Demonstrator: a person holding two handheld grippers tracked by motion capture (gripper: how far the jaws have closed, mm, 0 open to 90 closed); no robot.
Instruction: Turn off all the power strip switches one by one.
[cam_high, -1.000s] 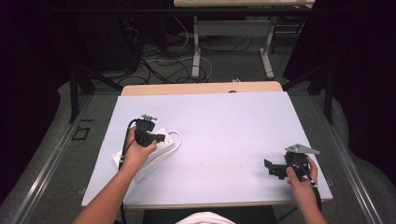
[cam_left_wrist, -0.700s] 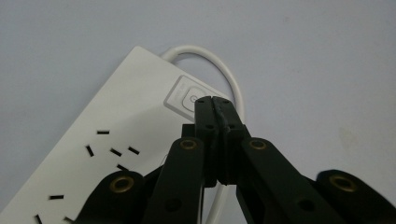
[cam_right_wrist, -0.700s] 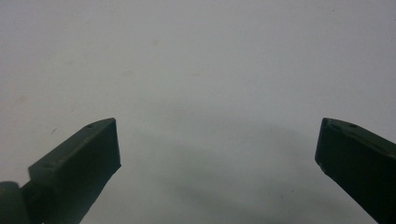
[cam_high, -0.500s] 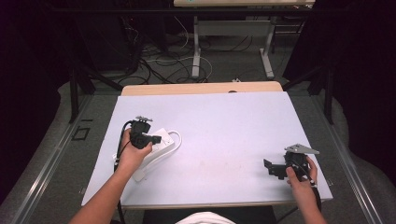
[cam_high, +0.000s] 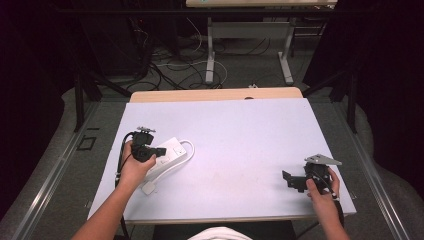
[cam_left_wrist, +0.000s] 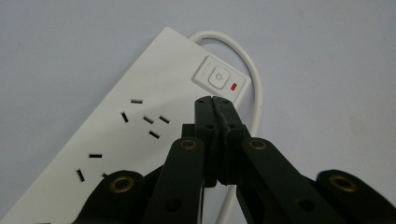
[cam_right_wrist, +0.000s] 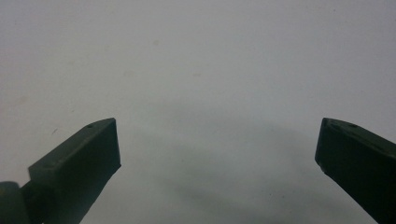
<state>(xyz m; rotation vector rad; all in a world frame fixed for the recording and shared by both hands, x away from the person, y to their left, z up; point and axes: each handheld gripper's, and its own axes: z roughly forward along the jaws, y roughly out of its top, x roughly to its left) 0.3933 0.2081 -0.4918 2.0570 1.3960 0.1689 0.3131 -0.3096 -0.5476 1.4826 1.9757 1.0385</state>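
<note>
A white power strip (cam_high: 167, 156) lies at an angle on the left part of the pale table (cam_high: 240, 135), its white cable (cam_high: 186, 150) looping round its far end. In the left gripper view the power strip (cam_left_wrist: 126, 140) shows a square white switch (cam_left_wrist: 218, 76) with a red indicator (cam_left_wrist: 234, 86) beside it. My left gripper (cam_left_wrist: 215, 100) is shut, with nothing between its jaws, its tips just short of the switch and over the strip; it appears as (cam_high: 159, 151) from above. My right gripper (cam_high: 288, 180) is open near the table's front right; its fingertips (cam_right_wrist: 100, 140) stand wide apart over bare table.
A wooden strip (cam_high: 215, 94) borders the table's far edge. Beyond it stand metal table legs (cam_high: 210, 50) and loose cables (cam_high: 170, 70) on the floor. The white plug (cam_high: 148, 188) lies near my left forearm.
My left gripper has drawn back a little toward the table's left along the power strip. The right gripper has stayed still.
</note>
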